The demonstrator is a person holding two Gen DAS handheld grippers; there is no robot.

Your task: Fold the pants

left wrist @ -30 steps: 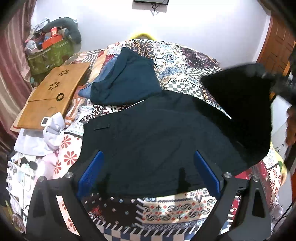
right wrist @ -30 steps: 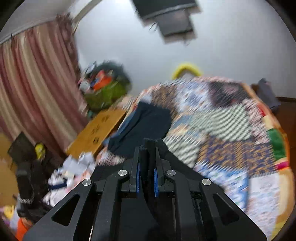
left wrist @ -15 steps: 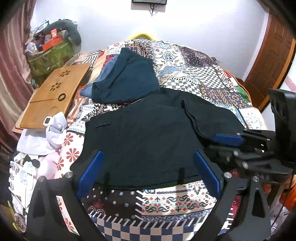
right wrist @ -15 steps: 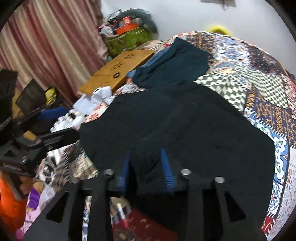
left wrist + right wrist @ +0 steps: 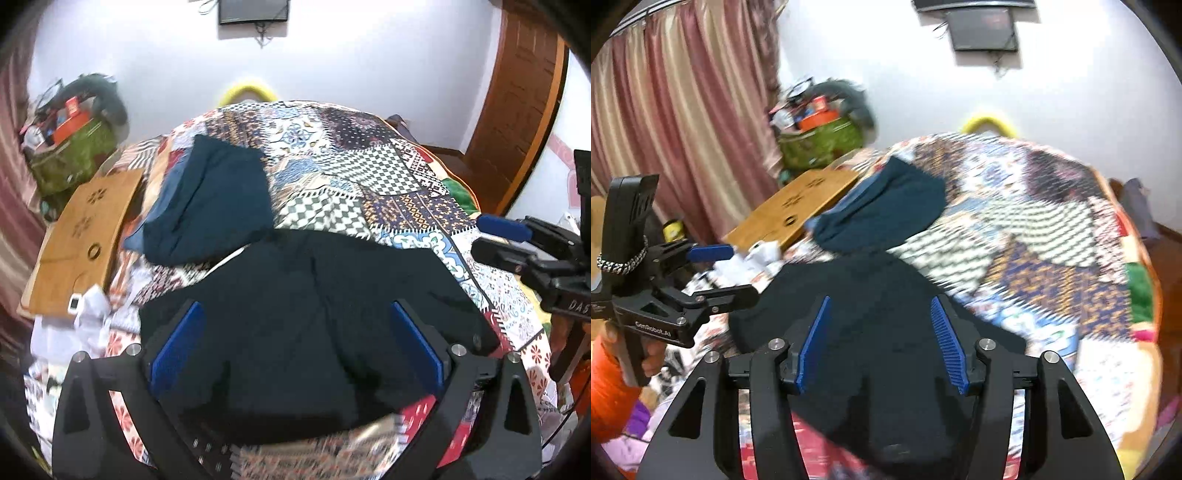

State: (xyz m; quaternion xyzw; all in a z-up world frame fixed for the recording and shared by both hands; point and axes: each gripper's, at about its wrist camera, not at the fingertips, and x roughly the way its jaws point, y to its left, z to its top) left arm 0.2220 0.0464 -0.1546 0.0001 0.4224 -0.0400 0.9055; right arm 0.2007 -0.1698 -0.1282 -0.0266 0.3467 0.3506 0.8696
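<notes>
One bed (image 5: 369,173) carries a patchwork quilt of checked and floral panels, and on it lie two garments: the black pants (image 5: 295,314), soft matte cloth folded once near the front edge, and one dark teal garment (image 5: 214,199) beyond them. Two black devices with blue ribbed pads hover above the pants. The left hand-held gripper (image 5: 295,347) is spread wide and empty, while the right hand-held gripper (image 5: 882,339), clamped on the cloth a second ago, is opening with its pads clear of the fabric.
</notes>
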